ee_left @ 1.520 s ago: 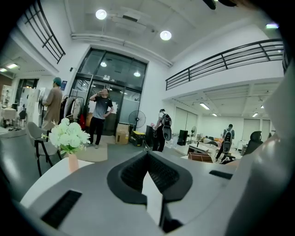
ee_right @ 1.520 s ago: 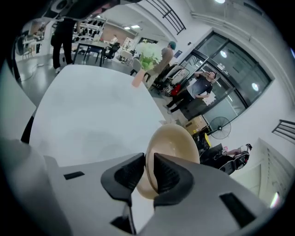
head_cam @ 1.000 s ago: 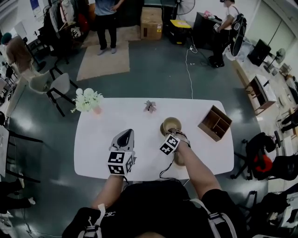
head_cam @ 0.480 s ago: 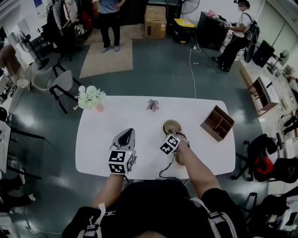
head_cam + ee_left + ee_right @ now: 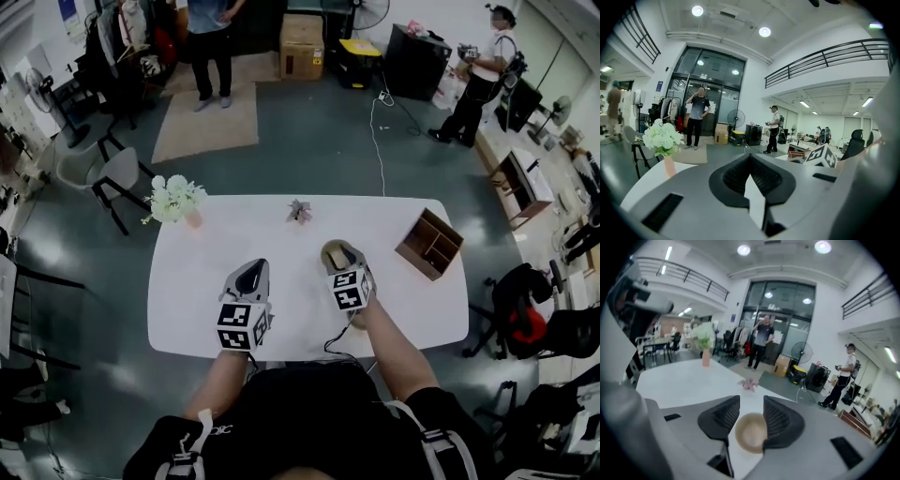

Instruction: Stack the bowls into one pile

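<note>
My right gripper (image 5: 751, 404) hangs above the table with its jaws spread; they have just been opening. The tan bowl (image 5: 749, 432) shows in the gap between them, but the pads do not press on it, and it looks to be sitting on the white table (image 5: 216, 234) below, free of my grip. In the head view that bowl lies just past the gripper's tip, a little right of the table's middle.

My left gripper (image 5: 750, 159) is pressed together on nothing, hovering over the near left part of the table, apart from the bowl.

Farther out stand a vase of white flowers (image 5: 176, 202) at the far left corner, a small pink ornament (image 5: 299, 212) at the far edge, and a wooden organiser (image 5: 429, 246) to the right.

I see no other bowl loose anywhere on the table, so I judge the stacking is done or nearly so. I cannot tell from here how many bowls nest in this one spot. What seems left is drawing my right gripper clear and checking that the pile sits straight.
</note>
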Action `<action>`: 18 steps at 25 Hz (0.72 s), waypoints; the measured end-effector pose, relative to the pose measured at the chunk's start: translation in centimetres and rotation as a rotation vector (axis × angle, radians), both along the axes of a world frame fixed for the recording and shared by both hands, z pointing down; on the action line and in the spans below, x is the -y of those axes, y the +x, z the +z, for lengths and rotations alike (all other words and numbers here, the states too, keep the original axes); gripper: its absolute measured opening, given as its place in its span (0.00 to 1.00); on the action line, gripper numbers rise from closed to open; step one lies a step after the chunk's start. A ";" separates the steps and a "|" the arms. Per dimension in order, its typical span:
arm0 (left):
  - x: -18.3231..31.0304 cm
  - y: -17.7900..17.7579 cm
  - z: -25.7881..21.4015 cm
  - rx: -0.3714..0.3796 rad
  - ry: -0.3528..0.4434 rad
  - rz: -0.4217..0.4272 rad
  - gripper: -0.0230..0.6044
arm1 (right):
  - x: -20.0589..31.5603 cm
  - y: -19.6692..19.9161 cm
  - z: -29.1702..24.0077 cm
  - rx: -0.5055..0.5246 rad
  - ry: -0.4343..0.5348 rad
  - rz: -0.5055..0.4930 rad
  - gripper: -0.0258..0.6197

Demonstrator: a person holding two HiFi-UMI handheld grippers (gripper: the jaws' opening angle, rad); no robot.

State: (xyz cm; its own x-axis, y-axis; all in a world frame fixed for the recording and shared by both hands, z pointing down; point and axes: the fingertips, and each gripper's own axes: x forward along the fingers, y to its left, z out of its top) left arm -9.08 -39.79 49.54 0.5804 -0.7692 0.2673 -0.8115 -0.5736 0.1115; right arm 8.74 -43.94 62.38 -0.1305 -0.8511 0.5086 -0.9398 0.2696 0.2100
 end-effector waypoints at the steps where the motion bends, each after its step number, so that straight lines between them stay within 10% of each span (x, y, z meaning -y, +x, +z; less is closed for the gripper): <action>1: 0.0 0.3 -0.1 0.004 0.006 0.006 0.05 | -0.1 0.4 -2.4 0.055 0.080 0.039 0.30; 7: -0.4 2.3 -1.5 0.000 0.039 0.056 0.05 | -3.5 2.9 -14.6 0.234 0.461 0.195 0.06; 18: -1.3 5.7 -3.4 -0.024 0.066 0.177 0.05 | -8.5 3.3 -19.0 0.242 0.554 0.265 0.06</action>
State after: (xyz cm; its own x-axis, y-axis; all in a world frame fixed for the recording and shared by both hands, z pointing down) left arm -3.37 -38.47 46.18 0.7141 -0.6697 0.2038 -0.6946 -0.7141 0.0872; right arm 11.99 -35.46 43.39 0.0636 -0.9975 -0.0315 -0.9976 -0.0644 0.0258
